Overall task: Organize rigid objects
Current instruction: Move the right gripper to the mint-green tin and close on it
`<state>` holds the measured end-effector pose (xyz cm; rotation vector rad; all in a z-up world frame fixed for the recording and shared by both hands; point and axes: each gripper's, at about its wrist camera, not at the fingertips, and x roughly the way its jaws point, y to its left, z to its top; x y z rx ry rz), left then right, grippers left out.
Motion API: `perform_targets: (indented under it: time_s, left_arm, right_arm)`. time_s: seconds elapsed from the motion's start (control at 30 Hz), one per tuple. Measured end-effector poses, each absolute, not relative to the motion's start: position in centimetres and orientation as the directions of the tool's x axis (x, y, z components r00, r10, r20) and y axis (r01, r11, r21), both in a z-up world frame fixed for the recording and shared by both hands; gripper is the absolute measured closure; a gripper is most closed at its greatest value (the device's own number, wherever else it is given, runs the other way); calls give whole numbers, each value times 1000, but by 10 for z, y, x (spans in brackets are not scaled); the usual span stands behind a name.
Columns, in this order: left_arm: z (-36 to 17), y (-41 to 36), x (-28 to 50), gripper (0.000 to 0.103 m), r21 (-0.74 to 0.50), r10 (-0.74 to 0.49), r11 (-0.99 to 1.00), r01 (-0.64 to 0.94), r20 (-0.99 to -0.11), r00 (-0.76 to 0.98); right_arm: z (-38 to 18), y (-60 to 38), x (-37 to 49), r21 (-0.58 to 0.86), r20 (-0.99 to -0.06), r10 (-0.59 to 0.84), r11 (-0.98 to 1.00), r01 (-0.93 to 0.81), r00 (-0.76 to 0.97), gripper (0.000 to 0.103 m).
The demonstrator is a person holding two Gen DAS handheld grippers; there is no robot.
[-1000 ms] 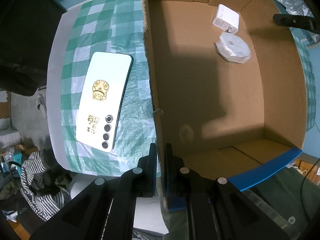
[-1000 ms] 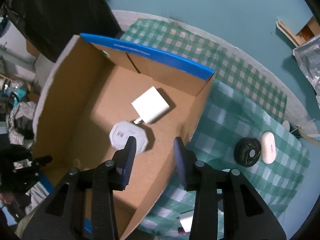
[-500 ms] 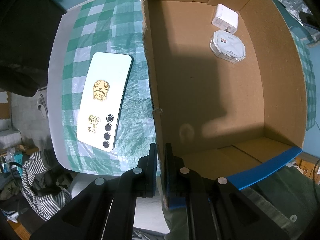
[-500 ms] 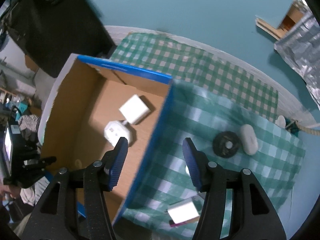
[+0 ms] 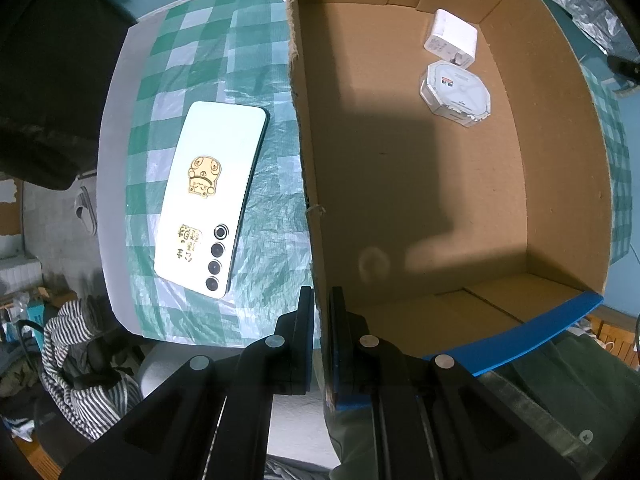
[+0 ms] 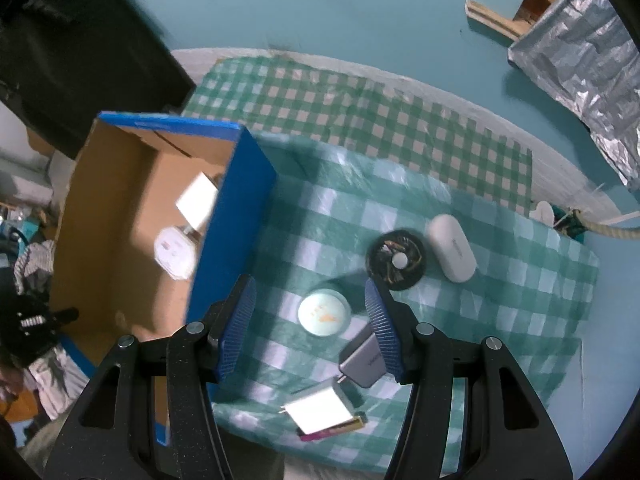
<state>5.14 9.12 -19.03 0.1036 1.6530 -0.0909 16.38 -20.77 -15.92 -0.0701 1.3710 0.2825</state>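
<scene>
1. Left tool (image 5: 322,308) is clamped shut on the near side wall of the open brown cardboard box with blue outer faces (image 5: 416,200), one finger outside it and one inside.
2. Left of that wall, a white smartphone with gold stickers and four camera lenses (image 5: 208,196) lies back-up on the green-and-white checked cloth (image 5: 192,52) covering the bench.
3. Inside the box, at its far end, a white square plug charger (image 5: 452,38) touches a white octagonal flat case (image 5: 456,92).
4. Right tool (image 6: 310,322) hangs half open over the cloth just beside the box's blue wall, gripping nothing; its jaws have just been opening.
5. Between its blue ribbed fingers (image 6: 236,326) a pale mint round tin (image 6: 324,314) shows on the cloth below.
6. Nearer the right finger lie a grey plug adapter (image 6: 362,362) and a white rectangular block on a purple strip (image 6: 322,414).
7. Farther right sit a black round disc (image 6: 396,260) and a white oval earbud case (image 6: 452,248), almost touching.
</scene>
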Motion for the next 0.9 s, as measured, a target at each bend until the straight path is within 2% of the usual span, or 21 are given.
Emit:
perform_targets:
  time_s: [0.37, 0.9]
  left_arm:
    - [-193, 93, 50, 96, 6, 16, 993, 115, -996, -87]
    - [-195, 96, 52, 96, 3, 13, 994, 108, -996, -92]
  right_arm:
    - [-216, -212, 158, 103, -988, 129, 962, -252, 87, 46]
    - [-253, -198, 158, 79, -993, 99, 959, -271, 62, 47]
